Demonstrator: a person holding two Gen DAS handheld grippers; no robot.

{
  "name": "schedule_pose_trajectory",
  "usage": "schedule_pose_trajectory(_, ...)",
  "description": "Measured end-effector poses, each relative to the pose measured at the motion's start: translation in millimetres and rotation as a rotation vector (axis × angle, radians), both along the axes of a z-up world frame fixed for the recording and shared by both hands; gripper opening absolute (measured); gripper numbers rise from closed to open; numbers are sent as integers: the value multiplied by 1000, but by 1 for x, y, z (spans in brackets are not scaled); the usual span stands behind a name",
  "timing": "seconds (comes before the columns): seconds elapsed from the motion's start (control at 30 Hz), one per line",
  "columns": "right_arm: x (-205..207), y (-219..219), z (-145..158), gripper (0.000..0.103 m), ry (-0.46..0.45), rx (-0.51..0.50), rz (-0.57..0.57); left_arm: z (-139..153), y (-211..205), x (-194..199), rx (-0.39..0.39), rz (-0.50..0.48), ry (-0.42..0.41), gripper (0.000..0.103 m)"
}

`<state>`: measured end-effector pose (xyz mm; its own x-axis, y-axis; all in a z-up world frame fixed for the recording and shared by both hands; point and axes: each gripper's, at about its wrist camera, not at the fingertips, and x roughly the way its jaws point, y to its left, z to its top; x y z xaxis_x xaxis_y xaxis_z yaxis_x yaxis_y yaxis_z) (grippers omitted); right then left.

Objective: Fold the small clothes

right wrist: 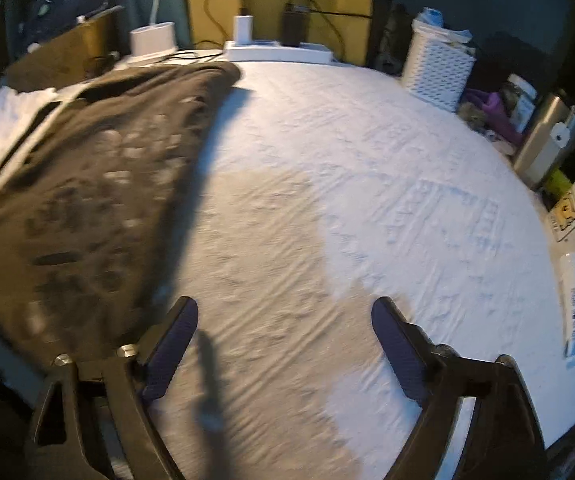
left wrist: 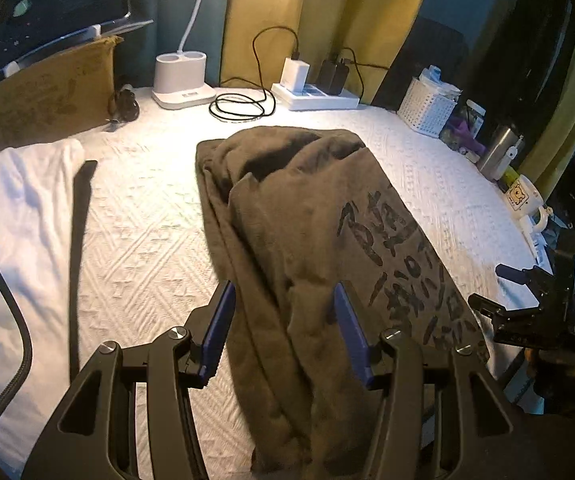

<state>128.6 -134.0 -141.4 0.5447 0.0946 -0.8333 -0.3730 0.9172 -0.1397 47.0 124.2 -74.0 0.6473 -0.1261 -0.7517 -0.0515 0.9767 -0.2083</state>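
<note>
An olive-brown T-shirt [left wrist: 307,232] with black lettering lies folded lengthwise on the white textured cloth [left wrist: 143,216]. My left gripper [left wrist: 283,292] is open, its blue pads either side of the shirt's near folded part; cloth lies between them, not pinched. My right gripper [right wrist: 283,312] is open and empty over bare white cloth [right wrist: 327,184], to the right of the shirt [right wrist: 99,184]. It also shows at the right edge of the left wrist view [left wrist: 527,292].
A white garment [left wrist: 11,216] lies at the left with a dark strap [left wrist: 79,248] beside it. At the back stand a lamp base [left wrist: 181,76], a power strip with chargers [left wrist: 315,88], coiled cable [left wrist: 239,106], a white basket [left wrist: 427,110], a steel tumbler [left wrist: 499,152] and a mug [left wrist: 523,196].
</note>
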Motion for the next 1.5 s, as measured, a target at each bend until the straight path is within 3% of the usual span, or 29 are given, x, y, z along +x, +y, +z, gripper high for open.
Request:
schedule_pose_trajectory(0.13,13,-11,1,90,3,41,-30,-3,3,7,-2,8,12,51)
schedule_pose_trajectory(0.4,57,12,23,89,-65,119,55,-1,20,34,12,52,3,52)
schedule_pose_trajectory(0.53,82,32,31,70,-71,155,89,-2,28,54,23,61,-11,52)
schedule_pose_trajectory(0.6,97,43,33,69,-71,170,109,-4,31,65,32,66,-15,52)
schedule_pose_trajectory(0.73,119,62,36,53,-66,196,131,-9,40,86,32,79,-22,52)
schedule_pose_trajectory(1.1,180,103,39,47,-37,267,184,-21,54,131,20,62,-33,52)
schedule_pose_trajectory(1.23,204,113,31,47,21,313,194,-26,56,139,28,53,-39,51)
schedule_pose_trajectory(1.27,209,115,28,45,39,326,195,-28,57,140,24,50,-35,51)
schedule_pose_trajectory(1.33,218,118,20,33,85,354,191,-30,58,142,22,43,-39,50)
schedule_pose_trajectory(1.5,232,127,10,24,108,375,194,-33,56,146,22,16,-47,8)
